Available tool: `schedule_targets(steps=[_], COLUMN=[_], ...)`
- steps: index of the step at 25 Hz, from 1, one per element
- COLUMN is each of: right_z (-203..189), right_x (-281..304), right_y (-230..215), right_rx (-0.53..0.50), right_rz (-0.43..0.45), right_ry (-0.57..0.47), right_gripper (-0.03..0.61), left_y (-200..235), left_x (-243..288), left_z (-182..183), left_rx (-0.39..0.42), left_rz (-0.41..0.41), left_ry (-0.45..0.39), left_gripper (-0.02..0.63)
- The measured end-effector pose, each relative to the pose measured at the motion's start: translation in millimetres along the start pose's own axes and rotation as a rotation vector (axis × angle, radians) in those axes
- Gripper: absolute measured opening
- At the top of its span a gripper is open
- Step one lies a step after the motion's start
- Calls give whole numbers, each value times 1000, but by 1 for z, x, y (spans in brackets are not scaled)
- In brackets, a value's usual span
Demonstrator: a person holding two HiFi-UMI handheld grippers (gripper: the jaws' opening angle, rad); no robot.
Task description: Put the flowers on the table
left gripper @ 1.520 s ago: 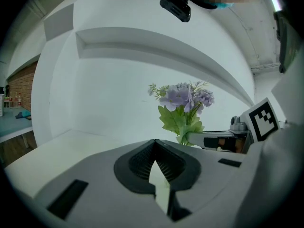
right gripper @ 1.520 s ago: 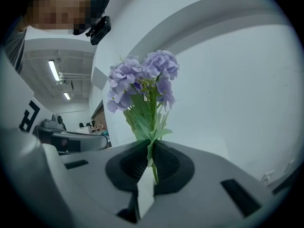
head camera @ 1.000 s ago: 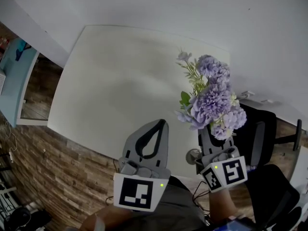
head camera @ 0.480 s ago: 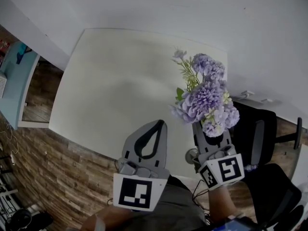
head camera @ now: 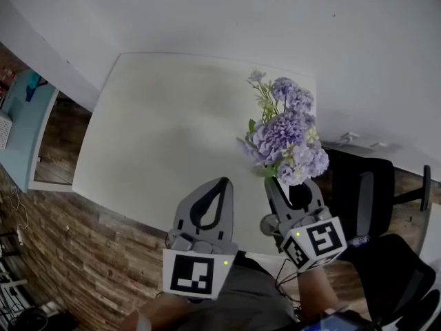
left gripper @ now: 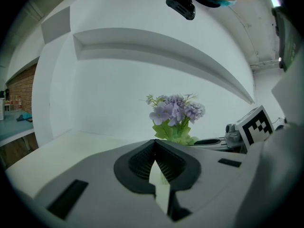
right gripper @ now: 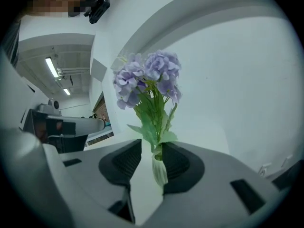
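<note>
The right claw [right gripper: 151, 151] has just been opening and now stands wide. The small white ribbed vase [right gripper: 159, 170] sits between its pads, close against the right-hand one, with a clear gap on the other side. This looks like a release: the vase seems to rest on the desk [head camera: 158, 129] near the edge closest to the claw, so no grip is needed. The purple flowers [right gripper: 145, 77] rise upright above the claw on green stems. The left claw [left gripper: 155, 148], off to its left, is closed on nothing, apparently idle and kept clear. No brand or wording is legible, only the black-and-white square markers on the cubes [head camera: 315, 241]. Beyond the flowers is plain white wall [right gripper: 247, 80].
</note>
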State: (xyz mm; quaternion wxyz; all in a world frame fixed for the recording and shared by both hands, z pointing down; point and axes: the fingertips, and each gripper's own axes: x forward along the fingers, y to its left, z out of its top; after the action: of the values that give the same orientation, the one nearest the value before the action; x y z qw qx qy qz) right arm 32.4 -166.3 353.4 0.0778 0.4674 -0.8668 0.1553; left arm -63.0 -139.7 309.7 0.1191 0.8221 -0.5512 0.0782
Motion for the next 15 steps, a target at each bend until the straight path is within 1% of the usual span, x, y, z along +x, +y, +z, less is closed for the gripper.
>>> schedule_targets(steps=[5, 12, 15], right_z=[2, 6, 12], right_x=[-7, -18, -27], right_y=[0, 10, 16], right_rx=[23, 25, 18], right_rz=[20, 42, 44], right_ry=[-2, -10, -27], right_gripper=[141, 141, 130], left_y=[-12, -19, -24], left_x=[1, -4, -7], left_z=[3, 10, 15], left_rx=[17, 30, 35], left_rz=[-1, -2, -9], left_ry=[-4, -20, -35], left_gripper=[8, 8, 8])
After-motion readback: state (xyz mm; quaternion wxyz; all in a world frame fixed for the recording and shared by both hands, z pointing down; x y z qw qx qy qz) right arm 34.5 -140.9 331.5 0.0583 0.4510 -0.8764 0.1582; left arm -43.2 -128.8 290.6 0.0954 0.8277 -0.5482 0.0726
